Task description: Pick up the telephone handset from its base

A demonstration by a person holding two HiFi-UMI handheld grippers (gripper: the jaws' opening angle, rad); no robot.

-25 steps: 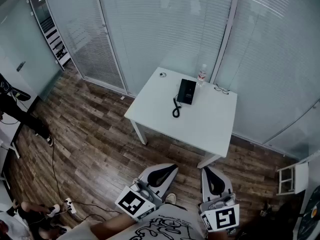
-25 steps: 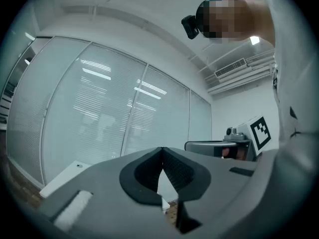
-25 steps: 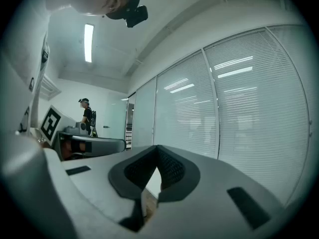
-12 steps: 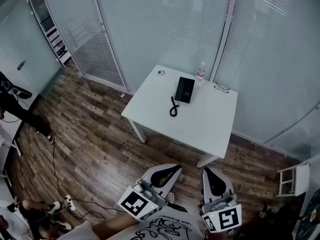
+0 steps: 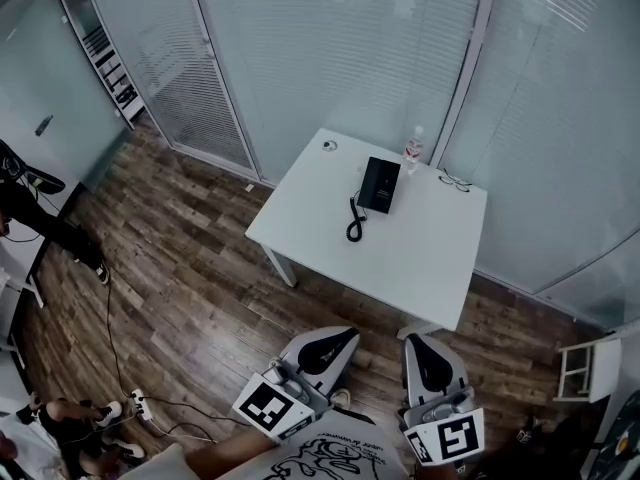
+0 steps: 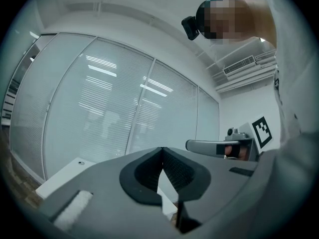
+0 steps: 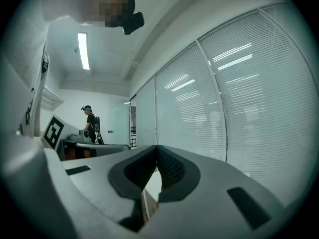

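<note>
Telephone point(image 5: 378, 185) sits on the white table point(image 5: 420, 258), a flat black shape just above the middle of the head view and toward the table's far edge. From here I cannot pick the handset out from its base. A curly cord point(image 5: 353, 218) loops off the telephone's lower left corner onto the bare tabletop. A clear bottle point(image 5: 412, 151) stands just beside the telephone's upper right corner. A small round object point(image 5: 329, 146) lies near the table's far left corner, and something thin and dark point(image 5: 452, 180) lies to the right of the bottle, too small to name. Both tools are well apart from the table, low at the bottom of the frame over the wood floor point(image 5: 180, 268). The left gripper point(image 5: 348, 332) is at lower centre and the right gripper point(image 5: 412, 340) is just to its right. Each points up the frame toward the table, with its marker cube nearest the person's printed shirt point(image 5: 330, 458). In each gripper's own view the two dark pads meet at their tips, so both are closed tight and hold nothing. Glass walls with blinds point(image 5: 340, 48) run behind the table, and a shelf unit point(image 5: 100, 58) stands in the upper left corner. Cables point(image 5: 150, 408) trail across the floor at lower left. In the right gripper view a person point(image 7: 90, 123) stands far off at the left.
</note>
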